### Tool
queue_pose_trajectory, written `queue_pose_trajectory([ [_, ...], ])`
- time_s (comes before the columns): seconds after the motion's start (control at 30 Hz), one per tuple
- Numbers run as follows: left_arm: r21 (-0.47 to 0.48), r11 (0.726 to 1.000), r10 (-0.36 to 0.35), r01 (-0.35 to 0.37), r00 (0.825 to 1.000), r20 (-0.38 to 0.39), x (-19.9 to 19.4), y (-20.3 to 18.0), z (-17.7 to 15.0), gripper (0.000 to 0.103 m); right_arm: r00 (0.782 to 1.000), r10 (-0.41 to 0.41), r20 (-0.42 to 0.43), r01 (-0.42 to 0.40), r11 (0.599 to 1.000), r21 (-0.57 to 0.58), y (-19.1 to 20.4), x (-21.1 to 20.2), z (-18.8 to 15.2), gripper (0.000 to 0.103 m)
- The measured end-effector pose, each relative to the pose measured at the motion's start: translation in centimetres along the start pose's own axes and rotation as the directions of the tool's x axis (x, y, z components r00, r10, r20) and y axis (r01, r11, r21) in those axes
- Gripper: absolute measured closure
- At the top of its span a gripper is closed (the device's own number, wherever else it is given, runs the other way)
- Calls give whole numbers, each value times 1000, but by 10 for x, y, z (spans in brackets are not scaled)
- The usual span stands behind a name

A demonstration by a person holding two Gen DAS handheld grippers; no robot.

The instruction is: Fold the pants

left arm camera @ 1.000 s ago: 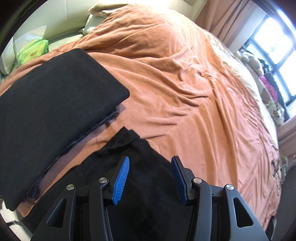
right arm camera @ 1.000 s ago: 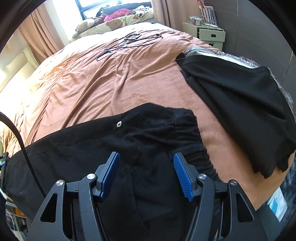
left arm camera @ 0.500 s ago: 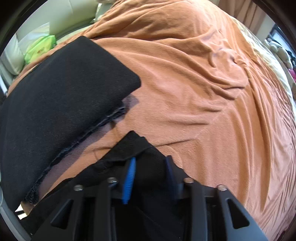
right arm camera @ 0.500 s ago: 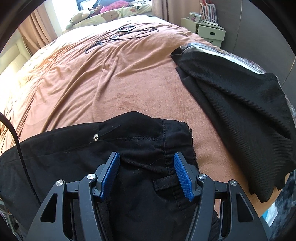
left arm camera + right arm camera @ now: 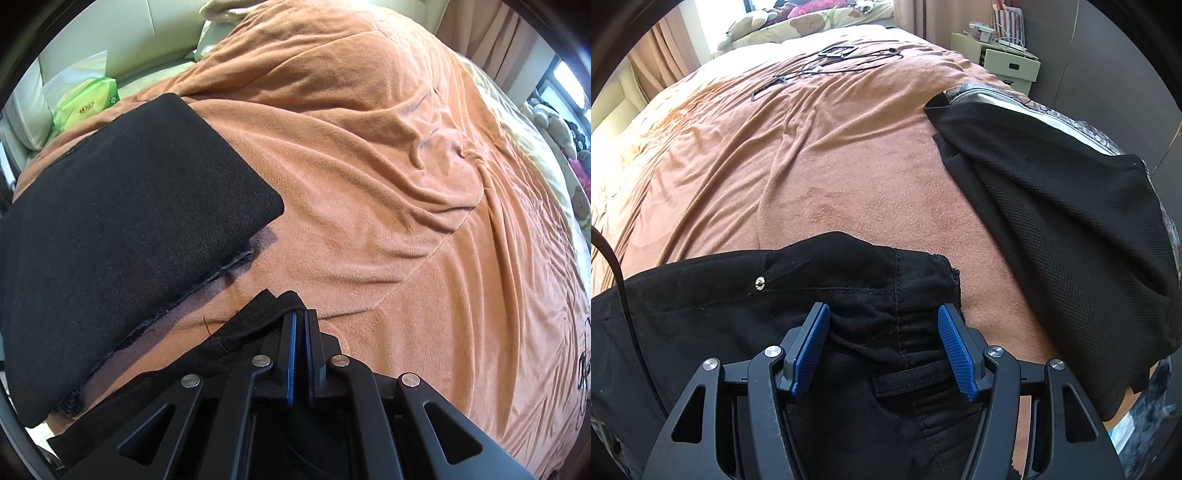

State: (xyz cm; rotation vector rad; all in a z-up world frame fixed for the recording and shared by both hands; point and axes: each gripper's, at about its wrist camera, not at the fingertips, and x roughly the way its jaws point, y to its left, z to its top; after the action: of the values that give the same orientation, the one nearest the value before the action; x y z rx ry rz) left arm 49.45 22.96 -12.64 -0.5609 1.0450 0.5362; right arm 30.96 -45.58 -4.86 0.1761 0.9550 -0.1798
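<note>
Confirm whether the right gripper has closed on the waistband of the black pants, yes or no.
No: the right gripper has its blue pads spread wide, the waistband of the black pants lying loose between them, unpinched.

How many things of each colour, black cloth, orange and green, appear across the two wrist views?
Black cloth: 3 (pants, folded pile, mesh garment)
Orange: 1 (blanket)
Green: 1 (tissue pack)
Total: 5

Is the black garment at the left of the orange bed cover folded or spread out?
Folded: the black garment is a neat flat rectangle, with stacked layer edges along its near side.
</note>
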Motion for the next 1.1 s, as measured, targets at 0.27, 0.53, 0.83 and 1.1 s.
queue_pose_trajectory([
  [0.27,-8,1000,8,-8,1000,-9,14,-1,4,99,999,-15,-42,12,997,-72,4,28,18,44],
  [0.53,-13,1000,-8,8,1000,16,3,-1,6,100,999,-26,28,30,990,-140,19,20,26,93],
  [0.83,-32,999,-32,33,999,10,7,2,12,100,993,-36,113,48,994,-100,22,-4,19,94],
  [1.1,-3,1000,-1,1,999,-47,33,-3,14,99,994,-96,45,99,991,-92,27,29,14,92],
])
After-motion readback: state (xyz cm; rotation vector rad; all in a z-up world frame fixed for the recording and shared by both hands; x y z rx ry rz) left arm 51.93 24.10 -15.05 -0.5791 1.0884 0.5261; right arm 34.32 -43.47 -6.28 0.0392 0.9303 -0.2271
